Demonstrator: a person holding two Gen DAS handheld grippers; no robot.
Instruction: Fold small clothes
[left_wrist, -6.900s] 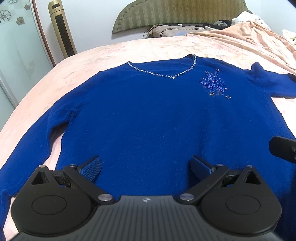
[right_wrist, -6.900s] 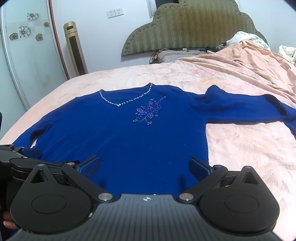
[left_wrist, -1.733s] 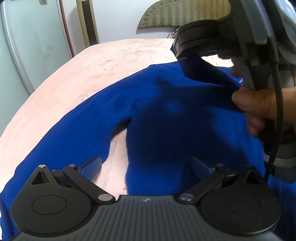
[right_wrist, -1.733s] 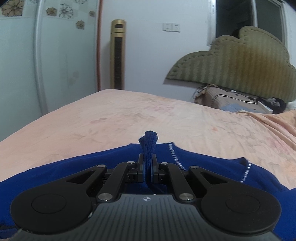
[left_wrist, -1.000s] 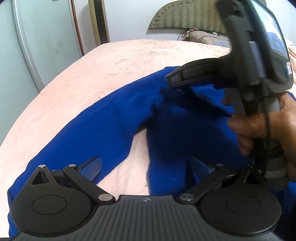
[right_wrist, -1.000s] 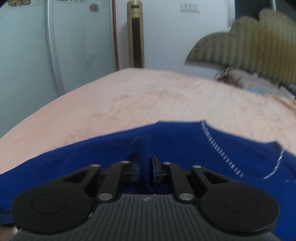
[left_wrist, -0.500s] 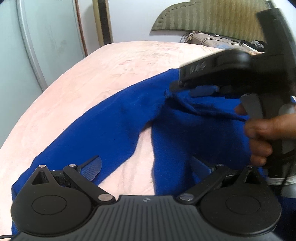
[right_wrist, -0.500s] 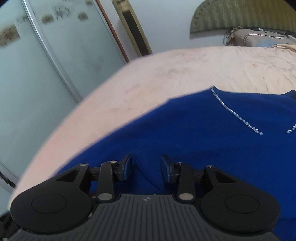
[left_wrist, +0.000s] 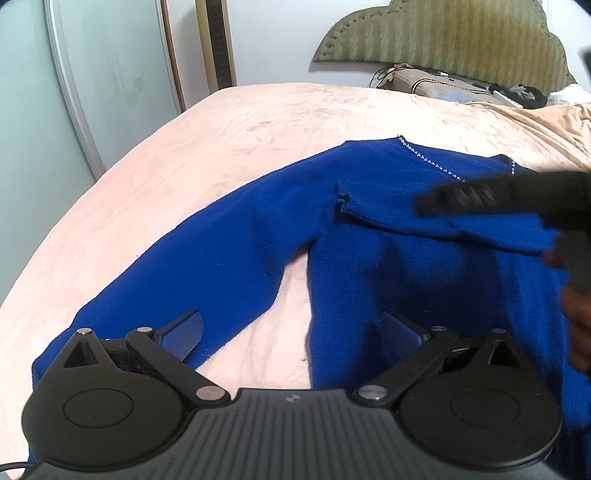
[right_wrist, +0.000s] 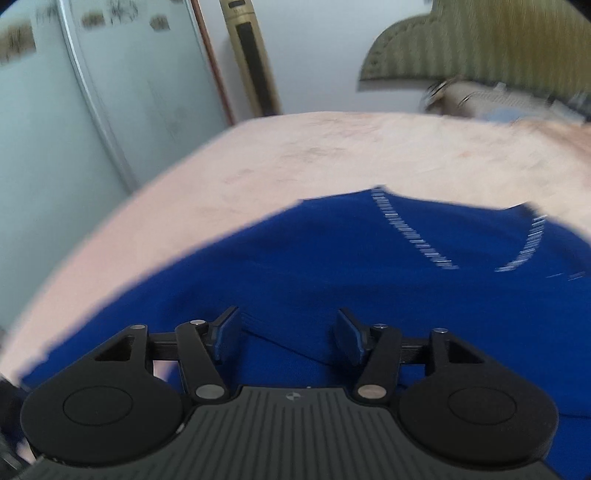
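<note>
1. The blue sweater (left_wrist: 424, 266) lies face up on the pink bedspread (left_wrist: 221, 147), its beaded V-neckline (left_wrist: 428, 160) pointing toward 12 o'clock, toward the headboard (left_wrist: 443, 37).
2. 1 sleeve has been laid across the chest: its cuff (left_wrist: 341, 201) rests on the body just below the neckline, and the folded sleeve runs off toward 3 o'clock in the left wrist view.
3. The other sleeve (left_wrist: 207, 258) is not yet folded. Its long axis runs from the shoulder near 12 o'clock down to 7 o'clock, ending beside the left gripper (left_wrist: 291, 334).
4. The left gripper is spread wide and pinches nothing; 1 pad hangs over that loose sleeve, the other over the side of the body, with a wedge of bare bedspread between them.
5. The right gripper (right_wrist: 288, 334) is spread too, its jaws having just been opening, and nothing is pressed between them; the folded sleeve's edge crosses under the gap. In the left wrist view it shows only as a dark blur at 3 o'clock.
6. Judged from this, the next fold is the loose sleeve, and the left gripper is the nearer: the cloth lies directly below and at 10 o'clock from it, so a short drop would reach it.
</note>
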